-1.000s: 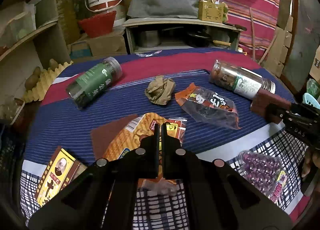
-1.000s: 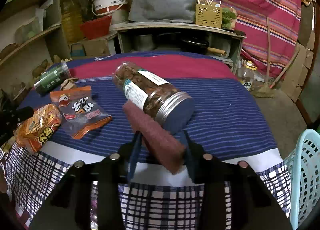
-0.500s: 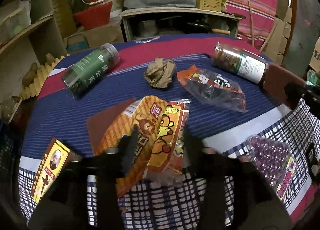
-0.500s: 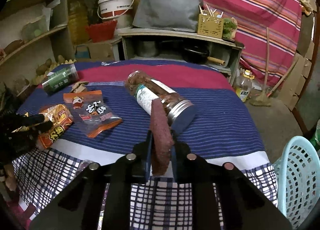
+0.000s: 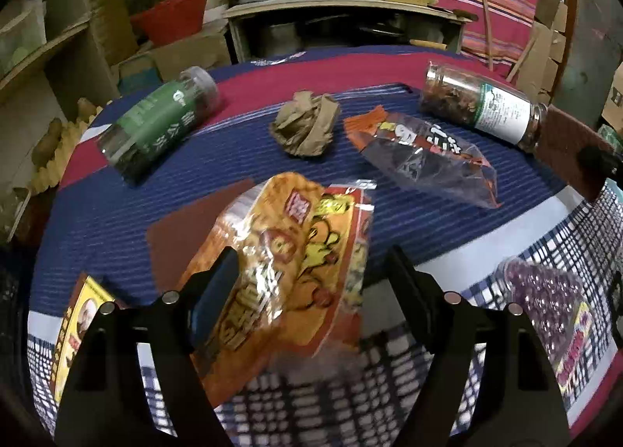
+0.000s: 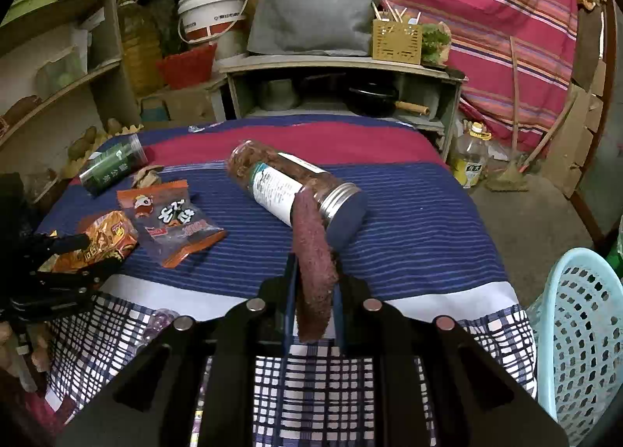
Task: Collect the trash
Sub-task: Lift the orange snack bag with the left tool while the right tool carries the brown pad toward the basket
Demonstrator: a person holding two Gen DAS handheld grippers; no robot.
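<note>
Left wrist view first: my left gripper [image 5: 311,275] has just been spreading its jaws, and they now stand wide apart over the orange snack wrapper [image 5: 288,264]. That wrapper lies between the two fingers on the striped tablecloth [image 5: 117,221]; the left finger [image 5: 216,291] is just at its edge, the right one stands clear, so nothing is clenched on it.

I take the wrapper as my landmark. Beyond it sits a crumpled brown paper ball [image 5: 305,129], and beyond it to the left lies the green-labelled jar [image 5: 157,127] on its side. To its upper right is a clear-and-red snack bag [image 5: 424,151], with the glass jar of dried bits [image 5: 483,108] farther right. A yellow packet [image 5: 80,330] lies to the wrapper's lower left, a purple bead pack [image 5: 545,299] to its right.

On the right wrist view, my right gripper [image 6: 313,291] has been closing and is clamped on a dark red scouring pad [image 6: 313,264], which stands on edge between the pads, raised in front of the glass jar. A light blue basket [image 6: 576,330] stands on the floor far to the right of the wrapper.
</note>
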